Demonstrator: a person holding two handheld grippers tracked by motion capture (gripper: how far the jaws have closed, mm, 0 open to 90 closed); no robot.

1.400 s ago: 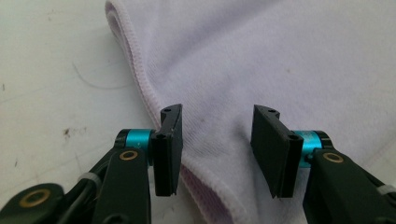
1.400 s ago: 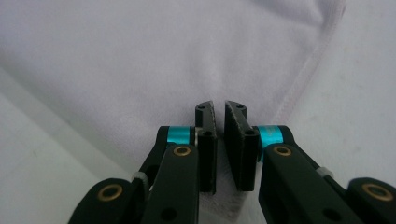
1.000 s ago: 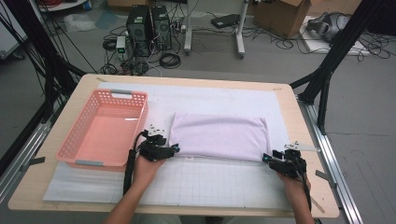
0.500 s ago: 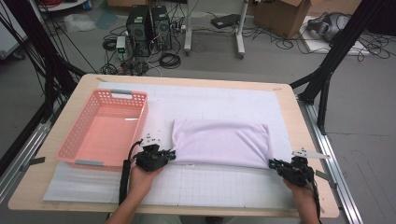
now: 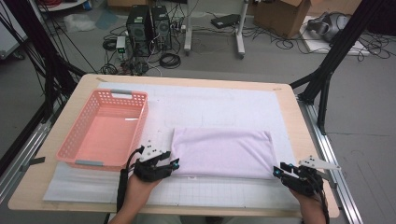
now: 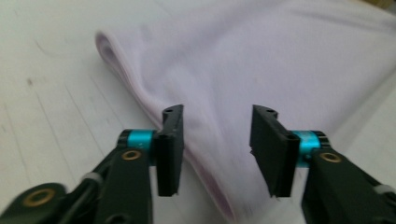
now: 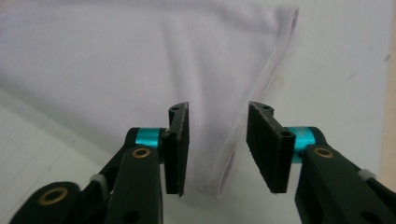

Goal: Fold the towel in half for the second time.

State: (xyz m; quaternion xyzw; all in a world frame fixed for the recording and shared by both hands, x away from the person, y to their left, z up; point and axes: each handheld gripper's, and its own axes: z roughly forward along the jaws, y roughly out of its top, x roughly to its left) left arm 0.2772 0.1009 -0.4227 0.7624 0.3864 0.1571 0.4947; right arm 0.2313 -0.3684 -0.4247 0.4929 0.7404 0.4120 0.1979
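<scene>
A folded pale lilac cloth (image 5: pixel 222 153) lies flat on the white mat in the middle of the table. My left gripper (image 5: pixel 173 164) rests at the cloth's near left corner, open, with the folded edge of the cloth (image 6: pixel 205 116) between its jaws. My right gripper (image 5: pixel 279 171) sits at the near right corner, also open, its jaws astride the cloth's (image 7: pixel 140 60) hemmed corner. Both hands come in from the bottom edge.
A pink plastic basket (image 5: pixel 79 142) stands on the left of the table, close to my left gripper. A white gridded mat (image 5: pixel 224 105) covers most of the tabletop. Black frame legs, computers and cables stand on the floor beyond the table.
Both grippers have drawn back toward the near edge of the table, and the cloth's near edge has come with them, leaving the cloth lying flatter and closer to me.
</scene>
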